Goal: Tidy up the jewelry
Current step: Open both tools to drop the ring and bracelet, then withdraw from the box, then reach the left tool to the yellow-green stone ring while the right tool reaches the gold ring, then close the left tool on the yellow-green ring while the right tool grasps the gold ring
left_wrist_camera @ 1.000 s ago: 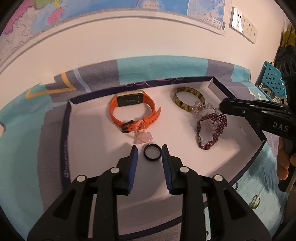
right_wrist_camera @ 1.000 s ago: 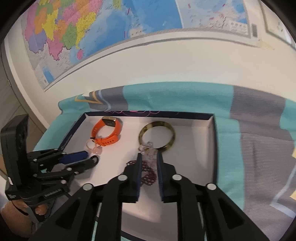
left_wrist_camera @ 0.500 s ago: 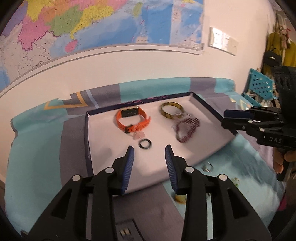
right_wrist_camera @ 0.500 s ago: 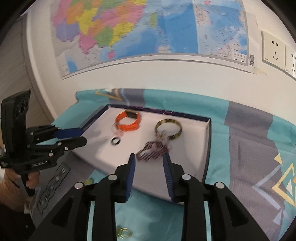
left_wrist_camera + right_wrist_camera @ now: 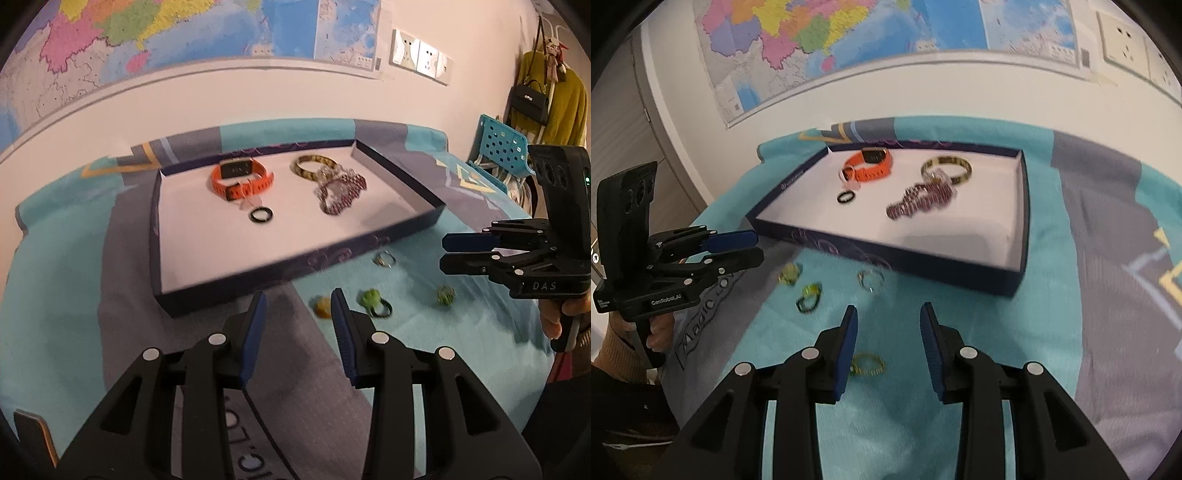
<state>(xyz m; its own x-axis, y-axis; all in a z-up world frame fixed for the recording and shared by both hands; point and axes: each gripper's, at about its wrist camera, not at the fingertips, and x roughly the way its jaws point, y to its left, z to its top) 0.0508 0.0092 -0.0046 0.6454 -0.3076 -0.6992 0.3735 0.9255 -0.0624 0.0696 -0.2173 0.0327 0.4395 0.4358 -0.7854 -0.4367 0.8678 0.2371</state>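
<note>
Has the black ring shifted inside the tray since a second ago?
No. The black ring still lies just in front of the orange watch on the tray floor.

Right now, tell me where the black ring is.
The black ring lies inside the tray, just in front of the orange watch and left of the beaded bracelet; the right wrist view shows it too.

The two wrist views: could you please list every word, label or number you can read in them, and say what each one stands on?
"DAS": on the right gripper, seen in the left wrist view.
"GenRobot.AI": on the left gripper, seen in the right wrist view.
"Magic", then blurred letters: on the grey mat.
Small label beside "GenRobot.AI": too small to read.
Wall map print and tray rim marking: too small or blurred to read.
</note>
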